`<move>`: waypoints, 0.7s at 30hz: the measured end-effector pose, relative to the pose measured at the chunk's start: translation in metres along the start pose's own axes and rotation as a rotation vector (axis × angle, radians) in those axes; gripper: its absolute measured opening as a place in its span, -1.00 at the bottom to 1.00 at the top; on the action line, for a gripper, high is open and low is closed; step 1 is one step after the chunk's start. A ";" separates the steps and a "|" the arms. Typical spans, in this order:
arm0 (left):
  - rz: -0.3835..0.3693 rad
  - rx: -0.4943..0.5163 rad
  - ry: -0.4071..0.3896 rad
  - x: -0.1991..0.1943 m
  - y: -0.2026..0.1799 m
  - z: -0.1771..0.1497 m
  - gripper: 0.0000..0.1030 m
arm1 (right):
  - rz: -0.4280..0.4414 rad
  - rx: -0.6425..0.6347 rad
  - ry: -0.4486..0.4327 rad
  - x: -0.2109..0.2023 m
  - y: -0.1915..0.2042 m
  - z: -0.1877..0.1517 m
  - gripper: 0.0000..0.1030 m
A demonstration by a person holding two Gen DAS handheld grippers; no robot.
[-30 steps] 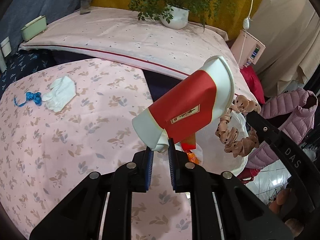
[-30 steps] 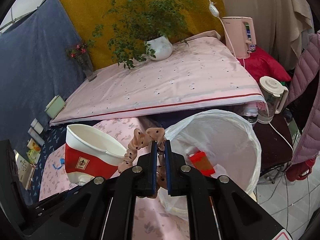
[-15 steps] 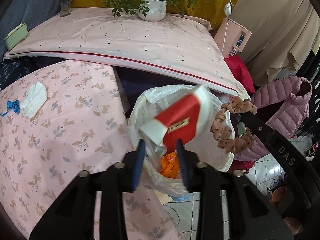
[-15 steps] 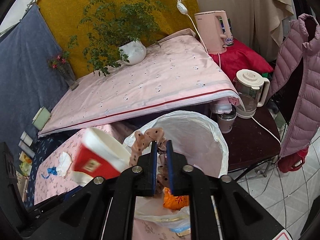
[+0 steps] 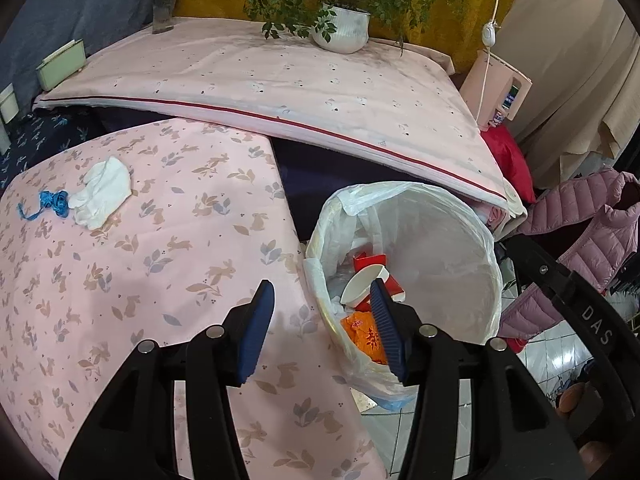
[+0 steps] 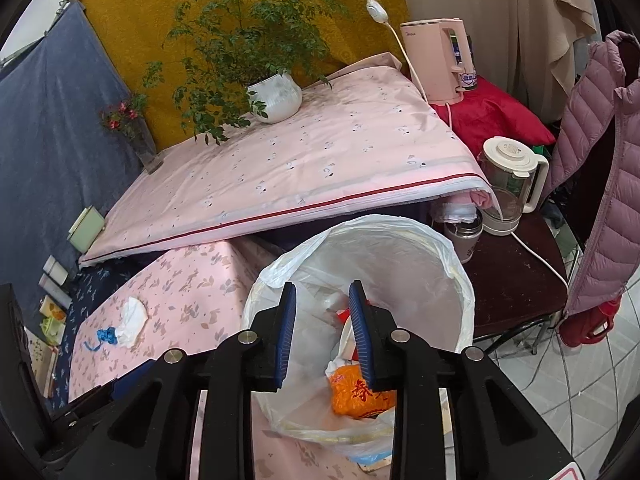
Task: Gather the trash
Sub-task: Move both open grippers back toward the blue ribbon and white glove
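A trash bin lined with a white plastic bag (image 5: 472,240) stands beside the pink table; it also shows in the right wrist view (image 6: 436,248). Inside lie a red and white paper cup (image 5: 366,284) and an orange packet (image 5: 364,334), which also shows in the right wrist view (image 6: 356,392). My left gripper (image 5: 322,320) is open and empty above the bin's near rim. My right gripper (image 6: 322,330) is open and empty above the bin. A crumpled white tissue (image 5: 102,194) and a blue string (image 5: 50,201) lie on the pink table's far left.
The pink leaf-print tablecloth (image 5: 160,280) covers the near table. Behind it is a larger pink-covered surface (image 5: 280,80) with a potted plant (image 5: 342,28). A glass kettle (image 6: 510,182) and a flask (image 6: 460,236) stand on a dark side table, beside a mauve jacket (image 6: 600,180).
My left gripper opened and the red and white cup dropped into the bin. My right gripper opened and the beige scrunchie it held is gone from view.
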State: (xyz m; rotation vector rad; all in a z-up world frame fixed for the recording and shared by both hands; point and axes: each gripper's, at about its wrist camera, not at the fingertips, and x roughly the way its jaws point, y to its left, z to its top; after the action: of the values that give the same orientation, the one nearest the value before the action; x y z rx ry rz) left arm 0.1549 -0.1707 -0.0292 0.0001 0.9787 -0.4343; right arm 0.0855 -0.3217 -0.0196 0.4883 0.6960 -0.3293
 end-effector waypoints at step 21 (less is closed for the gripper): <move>0.105 -0.086 -0.065 -0.023 0.076 -0.009 -0.08 | 0.035 -0.115 0.062 0.005 0.070 -0.039 -0.12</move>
State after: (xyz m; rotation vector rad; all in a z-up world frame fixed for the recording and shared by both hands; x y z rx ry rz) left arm 0.1632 -0.0909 -0.0305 -0.0399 0.9279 -0.2944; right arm 0.0998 -0.2428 -0.0260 0.4026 0.7611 -0.2407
